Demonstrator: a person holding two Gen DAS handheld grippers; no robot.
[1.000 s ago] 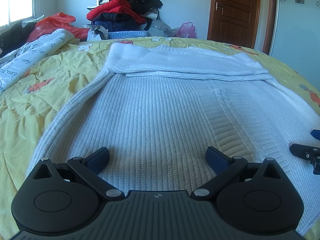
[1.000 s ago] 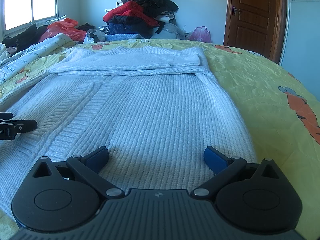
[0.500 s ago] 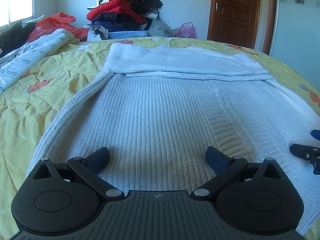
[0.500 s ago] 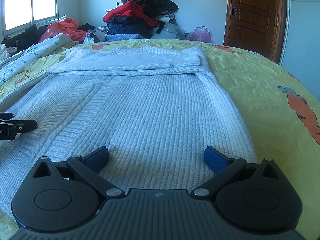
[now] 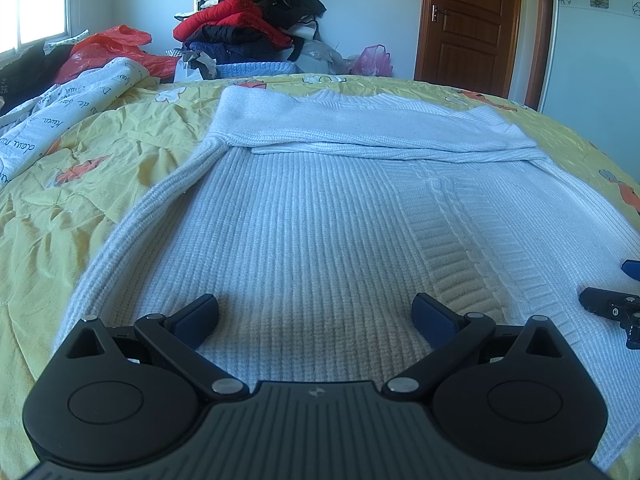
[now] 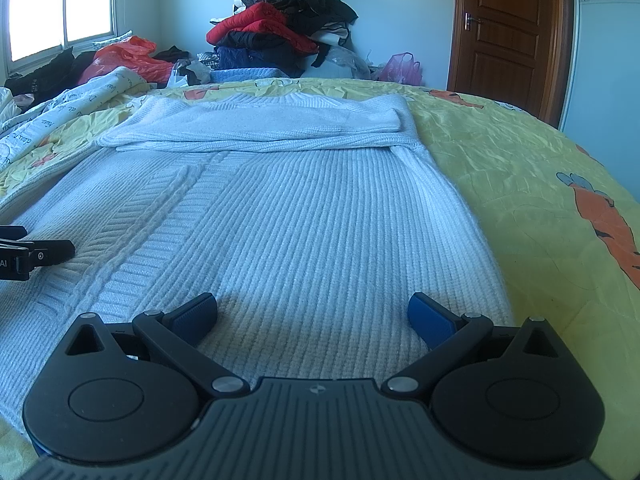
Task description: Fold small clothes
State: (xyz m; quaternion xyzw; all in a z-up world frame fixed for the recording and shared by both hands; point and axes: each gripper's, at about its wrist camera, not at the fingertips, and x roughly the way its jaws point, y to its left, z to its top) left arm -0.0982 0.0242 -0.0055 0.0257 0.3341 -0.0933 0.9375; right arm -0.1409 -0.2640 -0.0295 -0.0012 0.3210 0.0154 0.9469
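The left gripper (image 5: 316,316) is released, its blue pads wide apart over the near hem of the white knit sweater (image 5: 320,216). The right gripper (image 6: 312,314) is released too, above the same hem, more to the right. The sweater lies flat on the yellow bedsheet (image 6: 520,168), its sleeves folded across the far part. A pile of clothes (image 5: 256,32) stands far behind.
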